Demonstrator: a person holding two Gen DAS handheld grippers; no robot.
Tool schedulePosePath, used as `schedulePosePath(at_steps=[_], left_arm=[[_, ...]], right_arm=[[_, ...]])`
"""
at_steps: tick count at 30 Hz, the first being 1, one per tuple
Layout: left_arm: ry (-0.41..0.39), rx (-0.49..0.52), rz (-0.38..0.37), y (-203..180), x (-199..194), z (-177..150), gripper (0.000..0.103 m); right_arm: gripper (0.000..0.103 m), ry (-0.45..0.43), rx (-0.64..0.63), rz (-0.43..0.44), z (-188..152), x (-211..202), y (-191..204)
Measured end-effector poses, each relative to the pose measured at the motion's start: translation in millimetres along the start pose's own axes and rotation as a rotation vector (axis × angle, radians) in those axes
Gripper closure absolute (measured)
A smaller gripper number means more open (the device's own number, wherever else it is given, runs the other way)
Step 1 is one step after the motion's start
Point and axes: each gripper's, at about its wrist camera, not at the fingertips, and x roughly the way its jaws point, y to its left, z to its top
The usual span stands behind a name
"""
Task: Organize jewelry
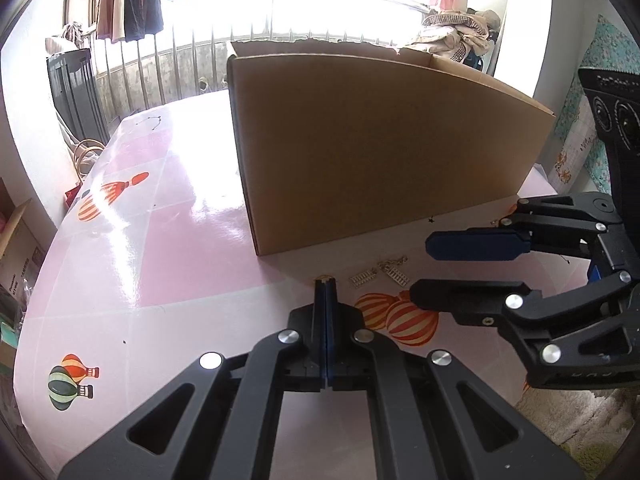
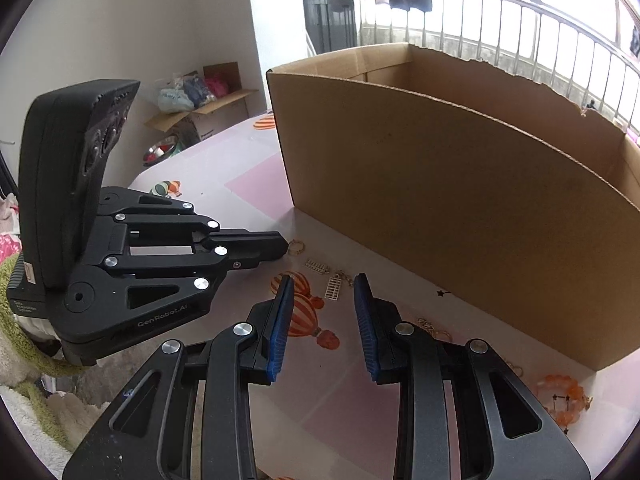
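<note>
Left wrist view: the left gripper (image 1: 327, 280) rises from the bottom centre with its blue pads pressed together; a tiny gold glint shows at the very tips, too small to tell whether anything is pinched there. Just right of the tips, two small silver ladder-shaped earrings (image 1: 380, 276) lie on the pink glossy tablecloth printed with hot-air balloons (image 1: 160, 260), linked by a short chain. The right gripper (image 1: 418, 268) enters from the right edge, jaws parted, one finger on either side of the earrings in the picture, holding nothing. The big brown cardboard box (image 1: 380, 148) fills the upper centre; its near wall hides whatever is inside.

Right wrist view: the right gripper (image 2: 322, 286) stands at bottom centre with its blue pads apart, the silver earrings (image 2: 326, 278) just beyond them. The left gripper (image 2: 282, 242) reaches in from the left, closed, tips touching a thin gold ring (image 2: 296, 247). Further gold chain pieces (image 2: 434, 328) lie half hidden behind the right finger, and an orange beaded bracelet (image 2: 562, 394) lies at lower right, partly cut by the rim. The box (image 2: 460, 200) is open-topped; its floor is out of sight.
</note>
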Motion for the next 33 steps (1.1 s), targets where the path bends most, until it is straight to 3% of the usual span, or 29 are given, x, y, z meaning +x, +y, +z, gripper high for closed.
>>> schedulePosePath(at_steps=[4, 8, 18, 21, 33], left_arm=[[0.001, -0.008, -0.003, 4, 1, -1, 0.103], [0.009, -0.017, -0.001, 5, 3, -3, 0.103], [0.004, -0.029, -0.011, 10, 0, -4, 0.103], [-0.001, -0.029, -0.011, 11, -1, -5, 0.103], [-0.017, -0.021, -0.039, 12, -7, -7, 0.103]], right_arm=[[0.087, 0.044, -0.025, -0.007, 1, 11, 5], [0.092, 0.068, -0.021, -0.017, 0, 16, 6], [0.092, 0.087, -0.009, -0.037, 11, 26, 6], [0.099, 0.096, -0.015, -0.057, 14, 29, 9], [0.101, 0.078, 0.09, -0.042, 5, 21, -6]])
